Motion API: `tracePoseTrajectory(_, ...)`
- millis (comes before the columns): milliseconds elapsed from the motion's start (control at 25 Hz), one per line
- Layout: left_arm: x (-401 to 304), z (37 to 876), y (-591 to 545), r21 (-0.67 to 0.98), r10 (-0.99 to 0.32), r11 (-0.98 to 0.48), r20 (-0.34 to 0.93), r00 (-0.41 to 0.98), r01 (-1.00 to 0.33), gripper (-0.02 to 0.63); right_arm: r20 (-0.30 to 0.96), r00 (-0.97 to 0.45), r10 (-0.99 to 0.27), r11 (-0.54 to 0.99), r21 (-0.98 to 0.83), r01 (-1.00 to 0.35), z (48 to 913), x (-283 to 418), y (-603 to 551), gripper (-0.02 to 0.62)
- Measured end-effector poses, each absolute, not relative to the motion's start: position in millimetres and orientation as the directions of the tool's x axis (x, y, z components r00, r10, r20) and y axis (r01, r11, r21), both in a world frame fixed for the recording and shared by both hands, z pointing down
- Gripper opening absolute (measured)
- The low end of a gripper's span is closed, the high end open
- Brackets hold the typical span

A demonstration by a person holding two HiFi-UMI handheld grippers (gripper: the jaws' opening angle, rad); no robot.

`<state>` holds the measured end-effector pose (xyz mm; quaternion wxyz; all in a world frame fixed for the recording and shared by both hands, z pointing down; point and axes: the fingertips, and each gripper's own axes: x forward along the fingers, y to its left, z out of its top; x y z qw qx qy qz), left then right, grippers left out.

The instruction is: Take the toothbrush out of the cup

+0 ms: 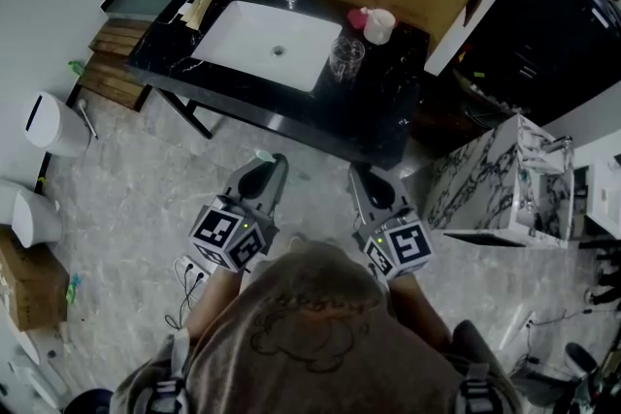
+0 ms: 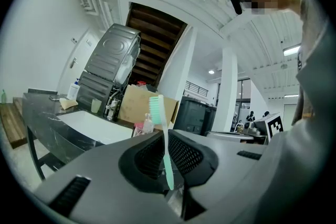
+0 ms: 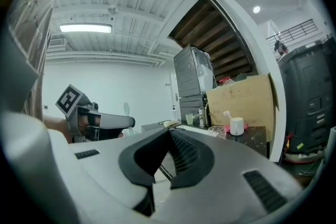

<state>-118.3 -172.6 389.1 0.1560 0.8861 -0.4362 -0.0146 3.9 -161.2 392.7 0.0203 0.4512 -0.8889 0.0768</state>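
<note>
A black bench [image 1: 388,126] stands ahead; well short of it the left gripper [image 2: 166,135] pinches the toothbrush [image 2: 159,118] upright by its handle. The right gripper [image 3: 169,132] is pressed together, empty. The toothbrush looks light, stiff and slick, so the handle suits a hold.

Mint-green plastic toothbrush [image 2: 166,157] is out of the cup and standing upright, bristles on top, its handle pinched in my left gripper [image 2: 167,139]. The small white cup [image 1: 379,25] sits upright, far right on the black counter [image 1: 388,107].
</note>
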Motion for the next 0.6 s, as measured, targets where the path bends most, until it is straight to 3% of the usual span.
tracePoseTrajectory(600, -107.9, 394.8, -170.3, 0.294, -0.770, -0.574, 0.125, 0.626, -0.764, 0.025, 0.121, -0.589, -0.799, 0.576, -0.129, -0.808, 400.2, 12.5, -155.6, 0.005)
